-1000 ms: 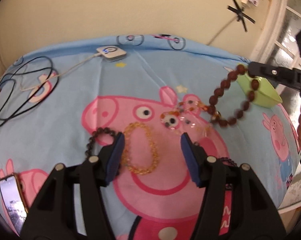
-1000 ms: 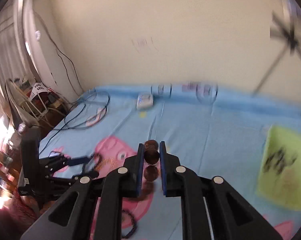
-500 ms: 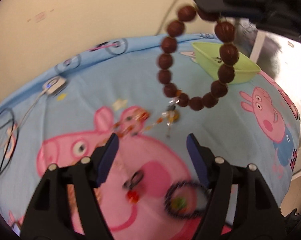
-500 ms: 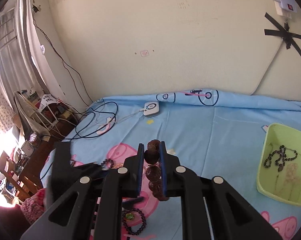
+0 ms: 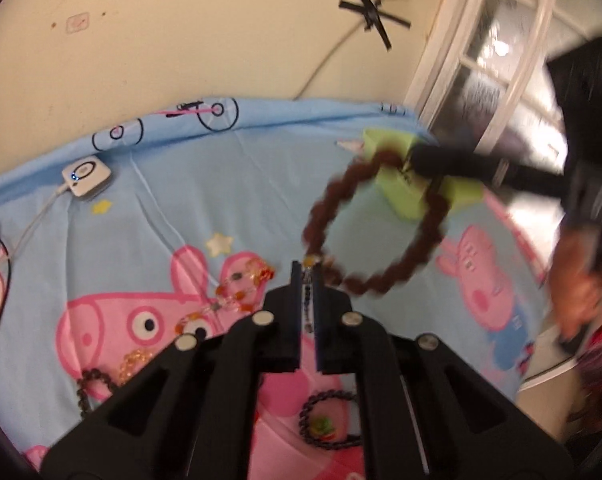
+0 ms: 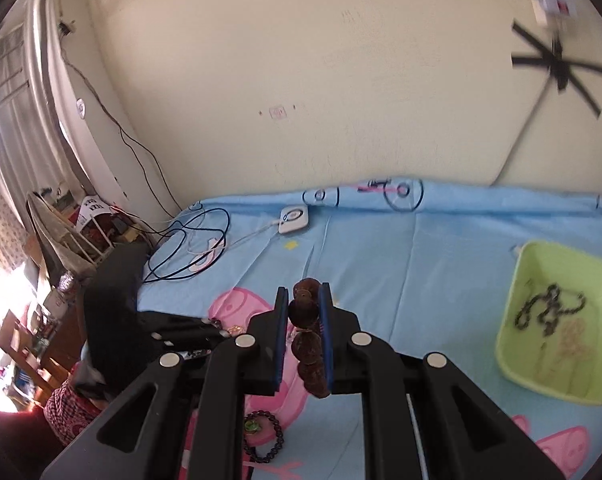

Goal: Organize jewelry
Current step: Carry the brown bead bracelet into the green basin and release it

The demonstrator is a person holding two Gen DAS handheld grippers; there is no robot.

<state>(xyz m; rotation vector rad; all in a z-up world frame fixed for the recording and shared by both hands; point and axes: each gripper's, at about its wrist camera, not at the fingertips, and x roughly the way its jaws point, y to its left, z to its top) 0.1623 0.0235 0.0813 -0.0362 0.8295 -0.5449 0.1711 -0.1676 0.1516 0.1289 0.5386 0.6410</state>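
Our left hand-held gripper (image 5: 308, 280), wide open a second ago, has pinched shut on a thin strand trailing below the brown bead bracelet (image 5: 375, 232); our right hand-held gripper (image 6: 304, 308) keeps gripping the bracelet above the bed, near the green tray (image 6: 513, 344) at its right edge.

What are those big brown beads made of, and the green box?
The big brown beads look like wood or dried seeds: dull, rough, dark brown. I can't tell which. The green box looks like plastic: smooth, evenly coloured, with thin moulded walls.

No legible text, labels, brands or numbers on anything.
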